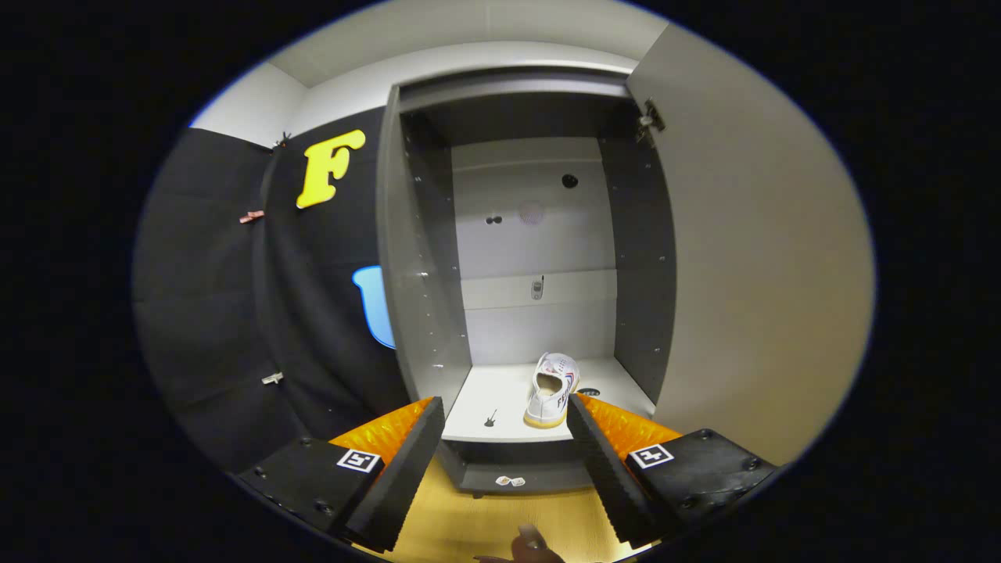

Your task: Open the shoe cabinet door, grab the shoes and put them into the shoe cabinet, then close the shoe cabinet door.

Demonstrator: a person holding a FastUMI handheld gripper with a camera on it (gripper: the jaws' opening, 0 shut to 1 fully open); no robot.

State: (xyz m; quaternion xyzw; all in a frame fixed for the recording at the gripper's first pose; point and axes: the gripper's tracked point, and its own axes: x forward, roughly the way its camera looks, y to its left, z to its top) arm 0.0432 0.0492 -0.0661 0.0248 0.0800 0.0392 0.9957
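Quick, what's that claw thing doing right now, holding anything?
Gripper: open, holding nothing; the white shoe stands in the shoe cabinet beyond its fingers.

Shoe [554, 389] in cabinet [422, 258], beyond parted tongs [507, 408].

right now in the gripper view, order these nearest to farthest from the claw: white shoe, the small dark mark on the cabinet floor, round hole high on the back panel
The open claw holds nothing.
1. Small dark mark: on the cabinet floor near its front edge, between the fingers.
2. White shoe: on the floor, by the right finger. Close to the mark; hard to separate.
3. Round hole: high on the back panel, clearly farthest.
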